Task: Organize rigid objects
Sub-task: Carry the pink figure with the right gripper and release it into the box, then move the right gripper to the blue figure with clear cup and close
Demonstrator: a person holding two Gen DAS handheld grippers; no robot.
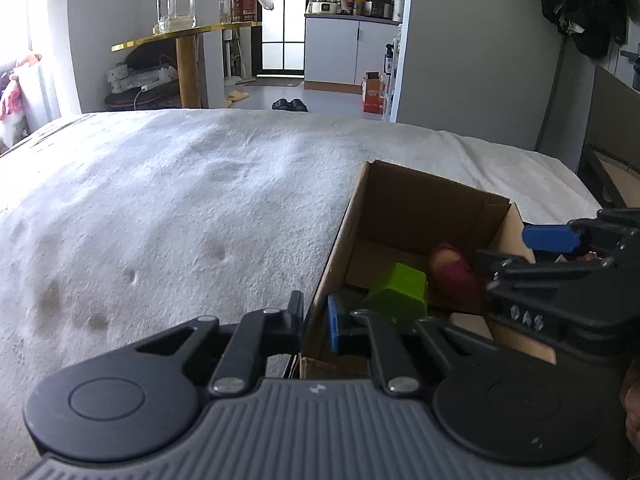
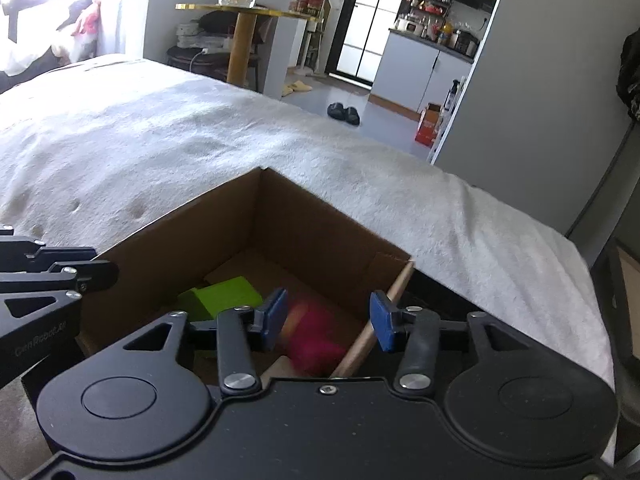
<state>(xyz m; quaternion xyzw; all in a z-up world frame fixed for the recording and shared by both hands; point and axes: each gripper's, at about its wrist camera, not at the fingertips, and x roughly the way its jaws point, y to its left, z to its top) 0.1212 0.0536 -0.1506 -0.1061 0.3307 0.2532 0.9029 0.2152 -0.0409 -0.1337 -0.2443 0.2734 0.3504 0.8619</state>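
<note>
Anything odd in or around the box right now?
Left gripper is shut on the box wall. Inside, the green block sits tilted and the red item is blurred below the right gripper's open jaws. No spills.

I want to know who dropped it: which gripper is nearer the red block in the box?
Right. The right gripper hangs open just above the red block. The left gripper is clamped on the box's near-left wall, beyond the green block.
</note>
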